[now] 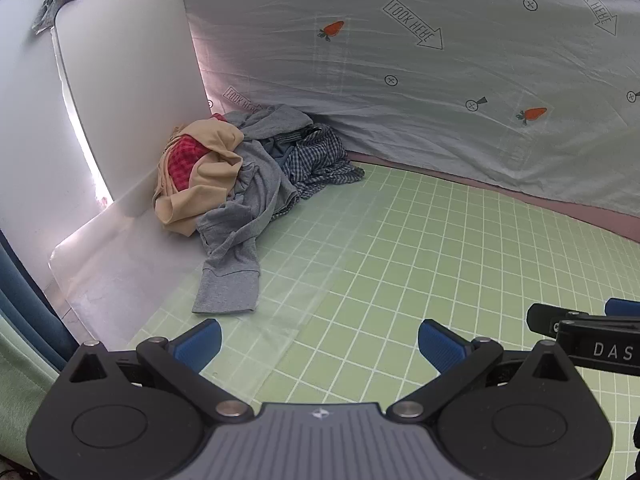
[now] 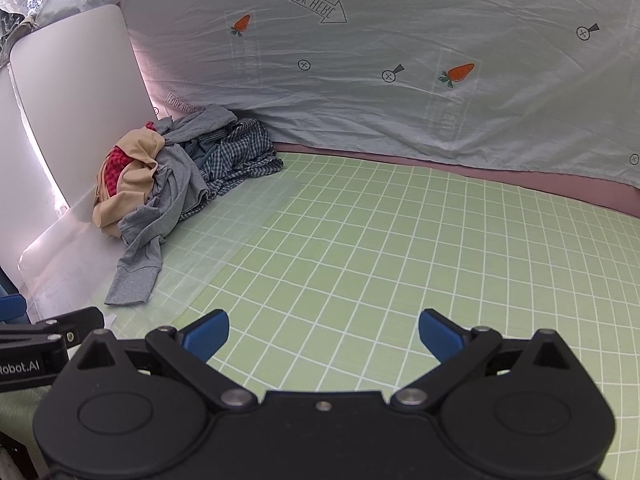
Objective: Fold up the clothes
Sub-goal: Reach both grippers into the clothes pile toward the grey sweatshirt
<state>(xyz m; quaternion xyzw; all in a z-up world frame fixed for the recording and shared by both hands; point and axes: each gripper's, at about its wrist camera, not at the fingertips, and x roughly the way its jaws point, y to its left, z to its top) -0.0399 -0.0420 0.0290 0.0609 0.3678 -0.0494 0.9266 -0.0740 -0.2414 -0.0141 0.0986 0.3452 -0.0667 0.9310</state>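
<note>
Both grippers hang above the green grid mat [image 1: 400,248], side by side and well short of the laundry. The left gripper [image 1: 319,342] has its blue-padded fingers spread wide with nothing between them. The right gripper [image 2: 323,332] is likewise spread and empty; part of its black body shows at the right edge of the left wrist view.

The pile of clothes [image 1: 244,168] lies unfolded at the far left corner of the mat, pushed against a white upright panel [image 1: 128,80] and the patterned sheet [image 1: 400,80] hung behind. A grey sweatshirt [image 1: 244,216] sits at the front of the pile, one sleeve trailing toward the grippers with its cuff flat on the mat. A beige garment [image 1: 208,184] is bunched to its left, wrapped partly around a red checked fabric [image 1: 184,162]. A blue-and-white checked shirt [image 1: 320,164] is crumpled on the right side of the pile, touching the grey sweatshirt.

The sheet carries carrot prints and "LOOK HERE" arrows. A translucent plastic film [image 1: 256,312] covers the left part of the mat under the sleeve.
</note>
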